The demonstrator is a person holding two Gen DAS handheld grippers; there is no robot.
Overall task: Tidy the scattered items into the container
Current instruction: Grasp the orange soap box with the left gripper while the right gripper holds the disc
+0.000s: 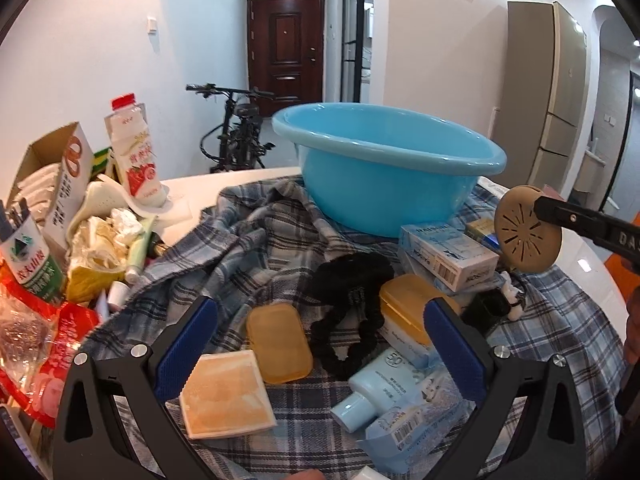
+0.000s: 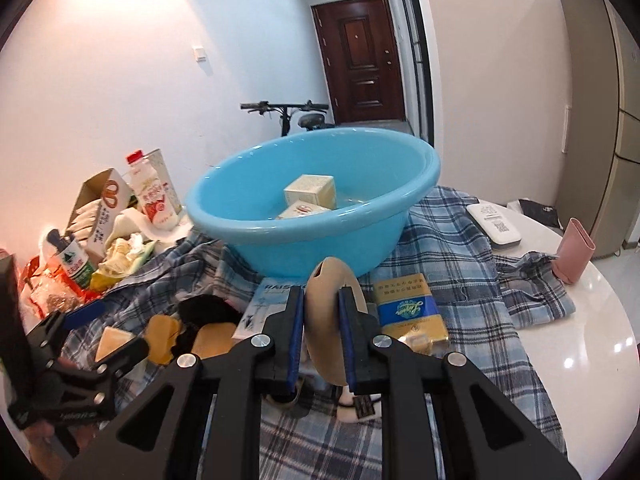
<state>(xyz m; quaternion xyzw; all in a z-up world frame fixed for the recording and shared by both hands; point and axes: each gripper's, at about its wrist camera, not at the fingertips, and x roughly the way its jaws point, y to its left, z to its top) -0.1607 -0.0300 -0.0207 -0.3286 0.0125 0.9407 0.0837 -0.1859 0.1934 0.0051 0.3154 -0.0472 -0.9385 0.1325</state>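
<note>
The tan disc (image 2: 329,320) – round, slotted on one face – is pinched on edge between the pads of the right gripper (image 2: 322,334), lifted above the plaid cloth (image 2: 452,240) just in front of the blue basin (image 2: 304,232), which holds two cream boxes (image 2: 310,190). The left gripper (image 1: 320,344) hangs spread and empty over yellow pads (image 1: 279,344), a black hair band (image 1: 348,292) and what may be a sunscreen tube (image 1: 380,384) on the surface (image 2: 580,340).

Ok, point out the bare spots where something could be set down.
Free: the white tabletop right of the plaid cloth, between the pink case and table edge. Some room inside the blue basin beside two boxes. Crowded: the cloth's near half and the left pile around the milk bottle.
</note>
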